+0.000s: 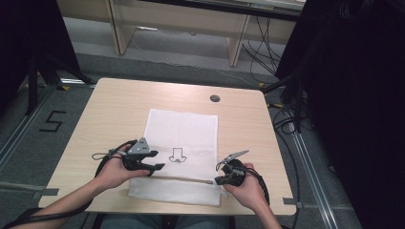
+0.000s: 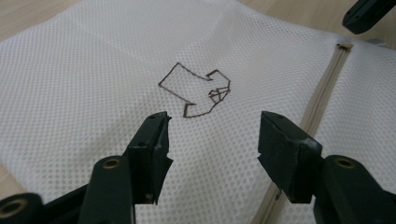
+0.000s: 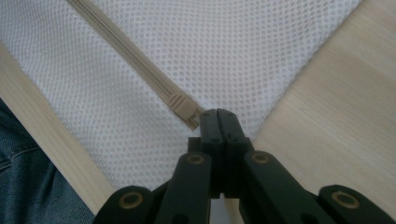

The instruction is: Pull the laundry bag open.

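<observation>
A white mesh bag (image 1: 181,129) lies flat in the middle of the table, with a small brown outline drawing (image 1: 177,156) on it. A beige zipper (image 1: 181,179) runs across its near end. My left gripper (image 1: 157,160) hovers over the bag's left part, jaws open and nothing between them; in the left gripper view the gripper (image 2: 212,135) frames the drawing (image 2: 196,91) and mesh (image 2: 93,70). My right gripper (image 1: 217,181) is shut, tips (image 3: 218,114) down on the mesh at the zipper's (image 3: 130,56) right end. Whether a pull tab is pinched between them is hidden.
The light wooden table (image 1: 110,109) has a round cable hole (image 1: 215,98) behind the bag. Dark stands and loose cables (image 1: 286,119) are on the floor to the right, a wooden frame (image 1: 119,33) beyond the far edge. The person's jeans (image 3: 28,186) are at the near edge.
</observation>
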The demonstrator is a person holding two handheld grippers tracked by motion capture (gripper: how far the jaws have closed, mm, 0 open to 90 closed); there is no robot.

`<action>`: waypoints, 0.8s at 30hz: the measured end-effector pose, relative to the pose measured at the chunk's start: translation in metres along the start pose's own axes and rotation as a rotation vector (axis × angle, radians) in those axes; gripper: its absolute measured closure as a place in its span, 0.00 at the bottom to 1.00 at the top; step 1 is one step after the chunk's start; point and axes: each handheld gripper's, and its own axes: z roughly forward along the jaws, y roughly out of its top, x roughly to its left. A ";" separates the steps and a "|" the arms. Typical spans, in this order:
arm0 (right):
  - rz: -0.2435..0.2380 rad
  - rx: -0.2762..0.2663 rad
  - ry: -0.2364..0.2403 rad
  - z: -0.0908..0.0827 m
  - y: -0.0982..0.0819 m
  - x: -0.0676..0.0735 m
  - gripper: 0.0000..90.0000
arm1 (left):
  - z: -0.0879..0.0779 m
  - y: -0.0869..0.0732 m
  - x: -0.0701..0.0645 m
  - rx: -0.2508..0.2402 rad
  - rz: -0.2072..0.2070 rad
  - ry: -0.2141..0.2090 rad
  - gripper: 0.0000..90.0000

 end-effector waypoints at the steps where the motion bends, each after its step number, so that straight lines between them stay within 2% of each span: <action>1: 0.022 0.018 -0.007 0.000 0.000 0.002 1.00 | 0.001 0.002 -0.002 -0.004 0.005 -0.007 0.48; 3: 0.025 0.031 -0.007 0.003 0.000 0.002 1.00 | 0.003 0.006 -0.006 -0.017 0.016 -0.018 0.49; 7: 0.016 0.038 -0.003 0.010 0.001 0.001 1.00 | 0.008 0.013 -0.012 -0.004 0.051 -0.043 0.50; 8: 0.020 0.049 -0.009 0.011 0.001 0.001 1.00 | 0.010 0.015 -0.013 0.006 0.051 -0.060 0.50; 9: 0.029 0.060 -0.007 0.012 0.002 0.001 1.00 | 0.012 0.016 -0.014 0.005 0.064 -0.060 0.51; 10: 0.003 0.047 -0.007 0.014 0.002 0.000 1.00 | 0.014 0.018 -0.016 0.007 0.065 -0.067 0.51; 11: 0.002 0.053 -0.011 0.015 0.002 0.000 1.00 | 0.017 0.021 -0.018 0.009 0.080 -0.079 0.52; 13: 0.036 0.074 -0.013 0.016 0.002 0.001 1.00 | 0.022 0.024 -0.024 0.009 0.086 -0.094 0.52; 15: 0.039 0.070 -0.006 0.016 0.002 0.000 1.00 | 0.027 0.029 -0.029 0.013 0.108 -0.114 0.53; 16: 0.027 0.057 0.000 0.017 0.001 -0.001 1.00 | 0.030 0.030 -0.031 0.015 0.114 -0.123 0.54; 17: 0.040 0.063 -0.003 0.017 0.001 -0.001 1.00 | 0.033 0.032 -0.035 0.011 0.113 -0.132 0.54; 24: 0.040 0.063 -0.004 0.018 0.001 -0.001 1.00 | 0.052 0.043 -0.053 0.035 0.151 -0.198 0.59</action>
